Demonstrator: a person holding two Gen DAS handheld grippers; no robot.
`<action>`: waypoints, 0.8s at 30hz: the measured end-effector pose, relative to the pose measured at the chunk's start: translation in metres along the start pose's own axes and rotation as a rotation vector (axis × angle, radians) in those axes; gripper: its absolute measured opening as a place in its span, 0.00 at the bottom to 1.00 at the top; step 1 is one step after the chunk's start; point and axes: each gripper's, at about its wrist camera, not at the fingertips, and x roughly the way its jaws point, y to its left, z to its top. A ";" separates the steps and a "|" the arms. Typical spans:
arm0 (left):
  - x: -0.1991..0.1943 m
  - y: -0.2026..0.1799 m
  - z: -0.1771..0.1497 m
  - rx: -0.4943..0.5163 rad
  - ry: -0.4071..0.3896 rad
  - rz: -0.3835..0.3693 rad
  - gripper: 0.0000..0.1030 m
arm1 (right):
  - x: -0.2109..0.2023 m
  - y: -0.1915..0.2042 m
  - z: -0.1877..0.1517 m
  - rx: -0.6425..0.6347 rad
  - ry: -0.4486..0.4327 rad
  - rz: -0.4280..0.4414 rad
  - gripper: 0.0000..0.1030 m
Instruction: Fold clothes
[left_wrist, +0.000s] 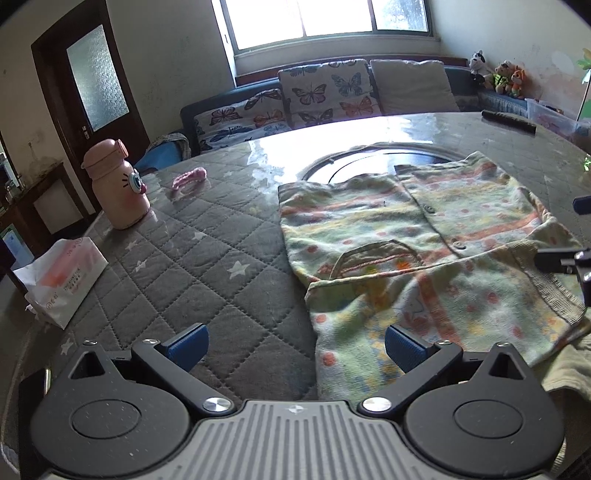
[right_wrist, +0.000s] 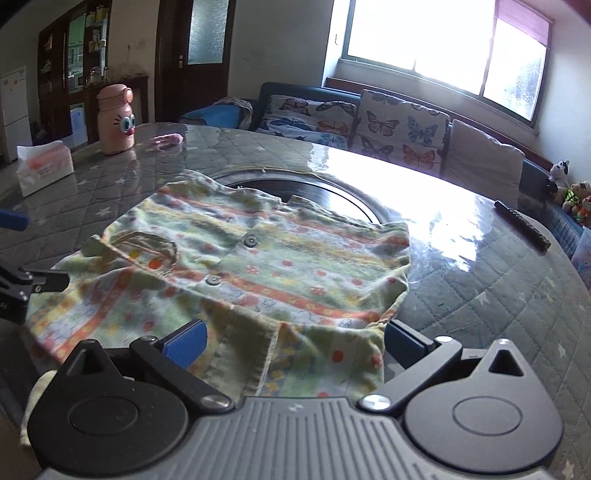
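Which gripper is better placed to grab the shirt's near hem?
Probably the right gripper: open, with the shirt hem lying between its fingers. The left gripper, also open, sits mostly over bare table cover beside the shirt's edge.

We count one patterned garment (left_wrist: 424, 236), one pink bottle (left_wrist: 116, 184), one tissue pack (left_wrist: 62, 280), one pink clip (left_wrist: 188, 179), one remote (left_wrist: 509, 121) and two grippers.

A small pale-green knitted cotton garment (left_wrist: 424, 240) with orange stripes, red dots and dark buttons down its front (a curved pocket showing on one side) is lying partly folded and rumpled on the table, its far edge overlapping a dark round inset.
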 end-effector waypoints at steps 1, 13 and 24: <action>0.002 0.001 0.001 -0.002 0.004 0.003 1.00 | 0.004 -0.001 0.001 0.003 0.000 0.000 1.00; 0.027 -0.017 0.027 0.024 -0.003 -0.036 1.00 | 0.038 0.003 0.003 -0.027 0.042 -0.037 1.00; 0.040 -0.029 0.030 0.065 0.001 -0.062 1.00 | 0.022 0.002 -0.006 -0.080 0.014 -0.057 1.00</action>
